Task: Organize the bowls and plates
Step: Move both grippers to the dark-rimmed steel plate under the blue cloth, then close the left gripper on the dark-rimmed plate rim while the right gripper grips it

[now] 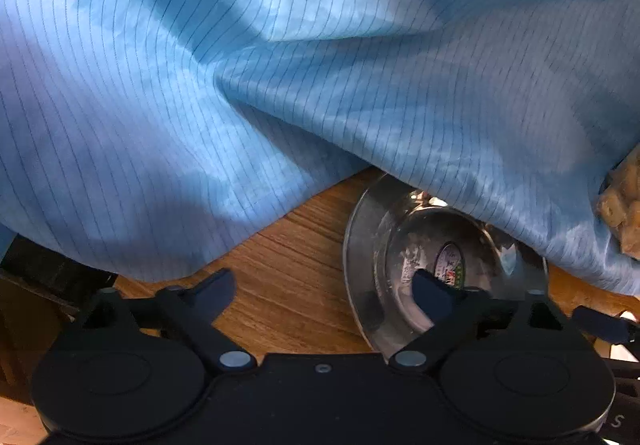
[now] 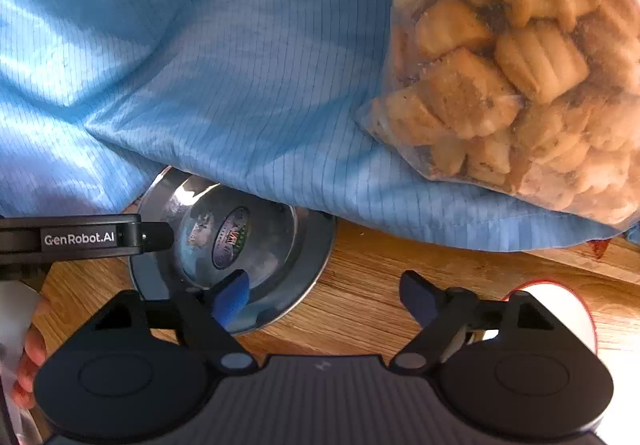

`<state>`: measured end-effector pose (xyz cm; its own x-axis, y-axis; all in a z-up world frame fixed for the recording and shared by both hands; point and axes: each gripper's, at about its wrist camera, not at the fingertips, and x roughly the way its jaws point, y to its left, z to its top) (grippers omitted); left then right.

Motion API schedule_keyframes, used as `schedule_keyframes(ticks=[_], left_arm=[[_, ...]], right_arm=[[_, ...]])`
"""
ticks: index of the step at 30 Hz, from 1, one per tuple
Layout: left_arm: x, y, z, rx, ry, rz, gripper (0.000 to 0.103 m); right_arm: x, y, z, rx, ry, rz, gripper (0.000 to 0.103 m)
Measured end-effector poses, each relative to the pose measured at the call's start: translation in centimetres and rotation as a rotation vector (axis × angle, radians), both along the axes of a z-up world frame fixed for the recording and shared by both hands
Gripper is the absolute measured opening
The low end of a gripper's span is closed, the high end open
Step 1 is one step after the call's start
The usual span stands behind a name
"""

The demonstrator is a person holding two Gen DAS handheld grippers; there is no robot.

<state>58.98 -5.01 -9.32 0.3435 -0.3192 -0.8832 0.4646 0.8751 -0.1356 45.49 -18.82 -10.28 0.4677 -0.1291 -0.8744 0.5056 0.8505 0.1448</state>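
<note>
Between my two grippers on the wooden table (image 2: pixel 360 309) sits the steel bowl (image 1: pixel 436 269), half under blue cloth (image 1: pixel 280 65); left gripper (image 1: pixel 324 293) and right gripper (image 2: pixel 324 293) both spread, each straddling an opposite rim, neither pinching

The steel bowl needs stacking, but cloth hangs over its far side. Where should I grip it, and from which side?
Take the steel bowl by its near rim, coming from the bare wooden table side. The blue cloth covers the far edge, while the near rim lies exposed. It sits on a steel plate, so probably pinch only the bowl's raised wall, one finger inside.
</note>
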Motion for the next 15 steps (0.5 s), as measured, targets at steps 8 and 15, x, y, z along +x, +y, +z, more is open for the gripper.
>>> schedule_keyframes(ticks=[8,15], left_arm=[[0.3,-0.1,0.0,-0.033,0.009,-0.031,0.066],[0.4,-0.3,0.2,-0.071,0.009,-0.084,0.037]], right_arm=[[0.6,-0.2,-0.7,0.036,-0.008,0.000,0.072],[1.1,-0.1,-1.0,0.063,-0.013,-0.002,0.053]])
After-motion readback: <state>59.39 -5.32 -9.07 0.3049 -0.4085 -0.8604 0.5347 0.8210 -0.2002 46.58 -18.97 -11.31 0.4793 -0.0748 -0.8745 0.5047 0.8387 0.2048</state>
